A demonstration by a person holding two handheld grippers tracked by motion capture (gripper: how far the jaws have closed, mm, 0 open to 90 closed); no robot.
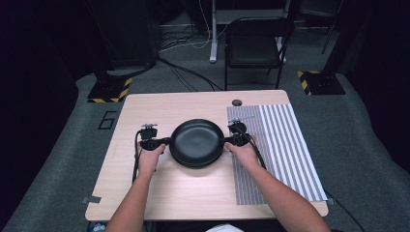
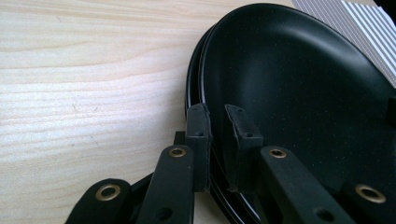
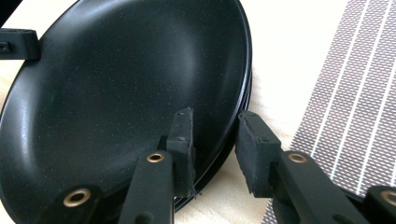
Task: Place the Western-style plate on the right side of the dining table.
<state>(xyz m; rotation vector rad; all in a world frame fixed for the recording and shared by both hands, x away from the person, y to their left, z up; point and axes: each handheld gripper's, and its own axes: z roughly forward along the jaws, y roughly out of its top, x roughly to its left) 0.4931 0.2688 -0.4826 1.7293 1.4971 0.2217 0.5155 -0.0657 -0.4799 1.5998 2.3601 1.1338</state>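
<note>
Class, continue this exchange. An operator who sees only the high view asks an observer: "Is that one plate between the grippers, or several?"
Observer: Several. The left gripper view shows a stack, with lower rims under the top plate.
Operator: Has the left gripper taken hold?
Observer: The left gripper looks closed on the top plate's rim, one jaw inside and one outside.
Operator: And the right?
Observer: The right gripper straddles the rim with its jaws apart, and the outer pad is clear of it.
</note>
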